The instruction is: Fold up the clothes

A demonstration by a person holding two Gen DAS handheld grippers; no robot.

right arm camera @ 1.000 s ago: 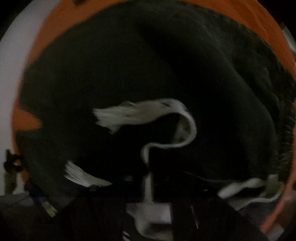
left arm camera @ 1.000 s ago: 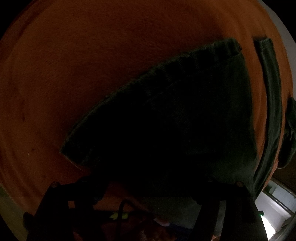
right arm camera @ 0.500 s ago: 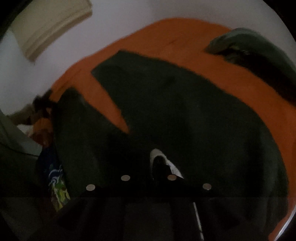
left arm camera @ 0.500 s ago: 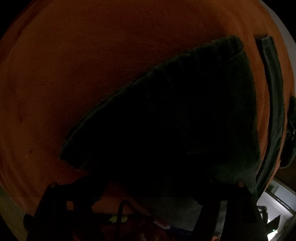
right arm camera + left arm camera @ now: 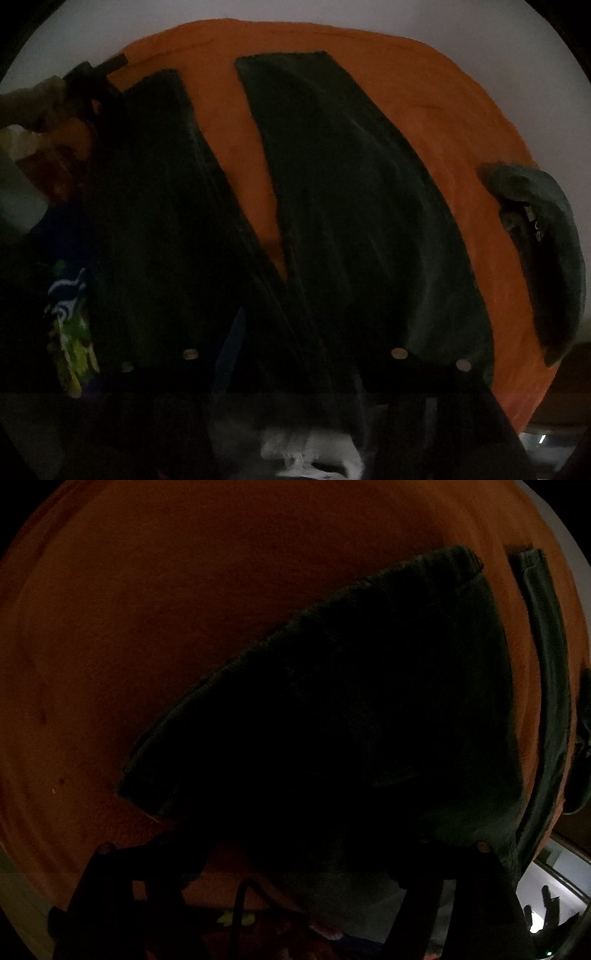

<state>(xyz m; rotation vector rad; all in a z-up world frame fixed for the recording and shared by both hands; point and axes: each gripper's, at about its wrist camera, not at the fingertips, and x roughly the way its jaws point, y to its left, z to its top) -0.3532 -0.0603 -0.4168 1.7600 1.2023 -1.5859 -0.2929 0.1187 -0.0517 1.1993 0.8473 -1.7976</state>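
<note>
Dark green trousers (image 5: 351, 206) lie flat on an orange cloth (image 5: 461, 122), their two legs spread in a V. My right gripper (image 5: 295, 354) hangs over the waist end. Its jaws are opening and grip nothing; a white drawstring (image 5: 310, 454) shows below them. In the left wrist view the left leg's ribbed hem (image 5: 295, 627) runs diagonally just ahead of my left gripper (image 5: 291, 849). That gripper is open, with orange cloth between one finger and the leg. The other leg (image 5: 546, 664) is a thin strip at the right. A hand holds the left gripper (image 5: 88, 85) beside that hem.
A rumpled grey-green garment (image 5: 554, 251) lies on the orange cloth's right side, also at the left wrist view's edge (image 5: 581, 738). A pale surface (image 5: 369, 14) lies beyond the orange cloth. Colourful printed fabric (image 5: 70, 325) sits at the near left.
My right gripper lifted away from the dark cloth, rolled round, and its jaws went from shut to wide apart; both trouser legs now show. The left wrist view is nearly unchanged.
</note>
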